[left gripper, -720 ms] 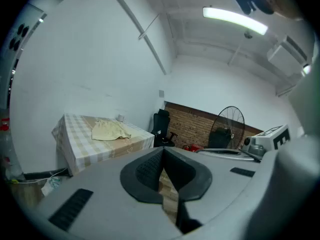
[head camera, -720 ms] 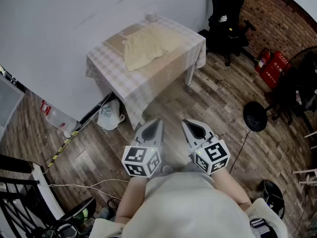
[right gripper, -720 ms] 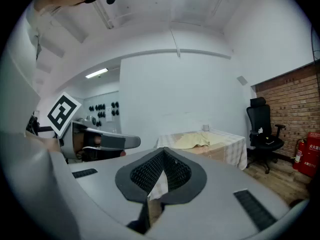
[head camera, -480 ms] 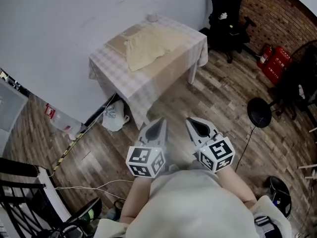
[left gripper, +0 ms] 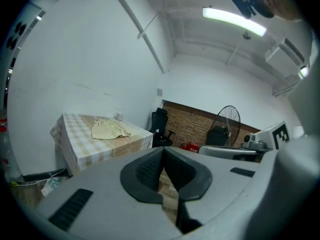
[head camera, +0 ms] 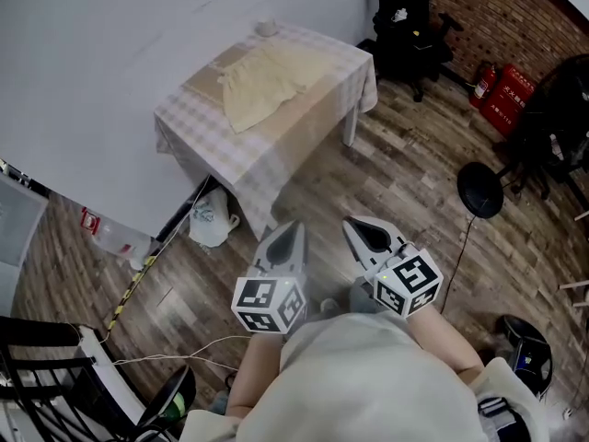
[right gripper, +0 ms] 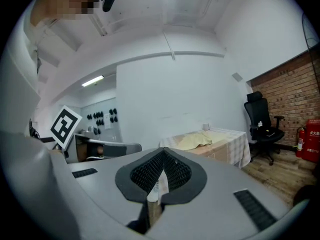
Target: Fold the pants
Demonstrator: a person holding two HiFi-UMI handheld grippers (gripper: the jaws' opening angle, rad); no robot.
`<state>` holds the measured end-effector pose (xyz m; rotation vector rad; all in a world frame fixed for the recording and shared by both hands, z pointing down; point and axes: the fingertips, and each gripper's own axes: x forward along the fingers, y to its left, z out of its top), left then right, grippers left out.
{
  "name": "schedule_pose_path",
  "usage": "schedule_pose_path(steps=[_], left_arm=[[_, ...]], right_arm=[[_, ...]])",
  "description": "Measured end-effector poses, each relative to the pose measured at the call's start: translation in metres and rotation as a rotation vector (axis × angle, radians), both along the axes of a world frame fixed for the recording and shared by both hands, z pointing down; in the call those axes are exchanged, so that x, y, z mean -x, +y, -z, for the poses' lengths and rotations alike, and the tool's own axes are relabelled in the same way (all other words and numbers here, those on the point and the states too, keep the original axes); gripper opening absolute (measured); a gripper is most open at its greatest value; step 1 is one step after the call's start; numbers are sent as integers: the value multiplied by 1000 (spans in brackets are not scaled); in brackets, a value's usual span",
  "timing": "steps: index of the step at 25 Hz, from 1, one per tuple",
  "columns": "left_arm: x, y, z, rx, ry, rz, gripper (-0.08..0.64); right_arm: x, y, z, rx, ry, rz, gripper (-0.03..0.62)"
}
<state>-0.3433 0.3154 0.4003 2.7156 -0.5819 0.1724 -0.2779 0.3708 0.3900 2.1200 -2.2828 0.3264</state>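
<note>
Room: white wall [head camera: 101, 53] at left, brick wall [head camera: 497, 7] at far right, wood-plank floor [head camera: 405, 173].
Surface: small table [head camera: 198, 136] under a checked cloth, standing against the white wall, well ahead of both grippers.
Pants [head camera: 262, 81]: pale yellow, spread loosely on the tabletop, apart from both grippers; small cup [head camera: 267, 28] near them, at the wall edge.
Left gripper [head camera: 293, 230]: held low before the body, aimed toward the table and close to level; jaws pressed together, nothing between them.
Right gripper [head camera: 359, 230]: just beside the left, aimed the same way; jaws likewise together, empty.
In between: a stretch of floor separating the grippers from the table.
Around: white plastic bag [head camera: 210, 217] on the floor by the table's near corner; black office chair [head camera: 405, 17] right of the table; red fire extinguishers [head camera: 502, 90] by the brick wall; round black stand base [head camera: 480, 190] on the floor at right.
</note>
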Motion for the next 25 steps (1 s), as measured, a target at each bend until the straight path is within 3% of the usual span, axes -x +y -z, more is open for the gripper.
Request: schedule_pose_path(steps=[11,25], left_arm=[[-33,-31,-11,10,-26,-2,5],[-114,-132,-4,55,-16,141,5]], right_arm=[[-37,-26,-3,26,7,-26,1],[-135,-132,8,22,8,106,0]])
